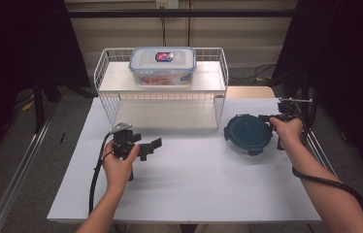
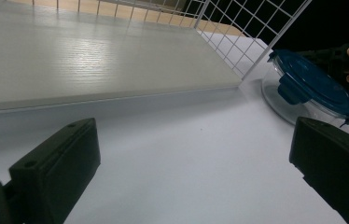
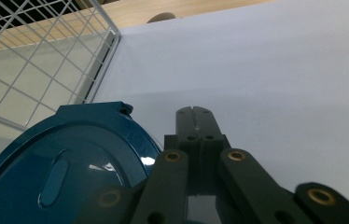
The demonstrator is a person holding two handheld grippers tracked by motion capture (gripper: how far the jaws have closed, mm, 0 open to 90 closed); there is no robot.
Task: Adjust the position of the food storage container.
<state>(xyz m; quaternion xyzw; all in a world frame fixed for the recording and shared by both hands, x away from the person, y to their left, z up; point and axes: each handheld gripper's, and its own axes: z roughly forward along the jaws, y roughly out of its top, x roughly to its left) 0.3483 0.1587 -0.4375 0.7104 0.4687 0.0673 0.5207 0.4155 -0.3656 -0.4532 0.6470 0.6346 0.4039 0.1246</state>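
A round glass container with a dark blue lid stands on the white table at the right, in front of the wire rack. My right gripper lies just beside its right rim, jaws shut with nothing between them. In the right gripper view the closed jaws point past the lid's edge. My left gripper hovers over the table's left middle, open and empty. Its wide-apart jaws face the rack's lower shelf, with the round container off to the right.
A white two-level wire rack stands at the back of the table. A rectangular clip-lid box with orange contents sits on its top shelf. The lower shelf board is bare. Wire mesh rises close to the round container.
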